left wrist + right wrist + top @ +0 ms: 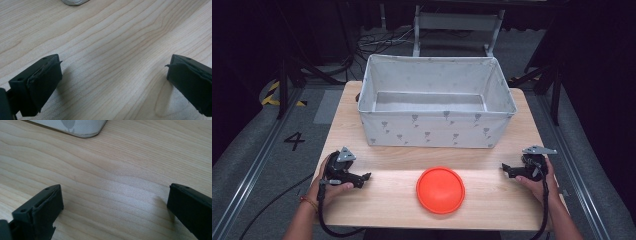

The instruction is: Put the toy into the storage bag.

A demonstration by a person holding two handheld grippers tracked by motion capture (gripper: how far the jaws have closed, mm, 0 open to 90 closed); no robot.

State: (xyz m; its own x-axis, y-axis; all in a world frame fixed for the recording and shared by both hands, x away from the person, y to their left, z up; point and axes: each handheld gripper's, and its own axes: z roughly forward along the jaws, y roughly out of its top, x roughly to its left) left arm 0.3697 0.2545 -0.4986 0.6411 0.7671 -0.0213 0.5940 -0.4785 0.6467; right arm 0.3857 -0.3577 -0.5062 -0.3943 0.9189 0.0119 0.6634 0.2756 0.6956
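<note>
the orange disc (440, 190) lies flat on the wooden worktop (492, 200), near its front edge and about midway between the two grippers, well apart from each. the left gripper (366, 177) rests on the worktop to the disc's left, its jaws aimed rightward toward the disc; the right gripper (504, 168) sits to the disc's right, slightly farther back, jaws aimed leftward toward it. being round and flat, the disc has no long axis and points no way; its broad face is turned up, with a raised rim around it. behind it, nearer the far edge, stands a pale fabric bin (437, 131) with a small grey print, open at the top. in the left gripper view the left gripper (113, 68) has its jaws spread wide over bare wood grain, with nothing between them; in the right gripper view the right gripper (115, 192) is likewise spread wide and holds nothing, with a corner of the fabric bin (75, 126) ahead. both hands come in from the near edge, forearms angled inward, each hand wrapped around its gripper's body low over the worktop; the left hand (329, 187) wears a band at the wrist, and the right hand (537, 182) grips from behind.
</note>
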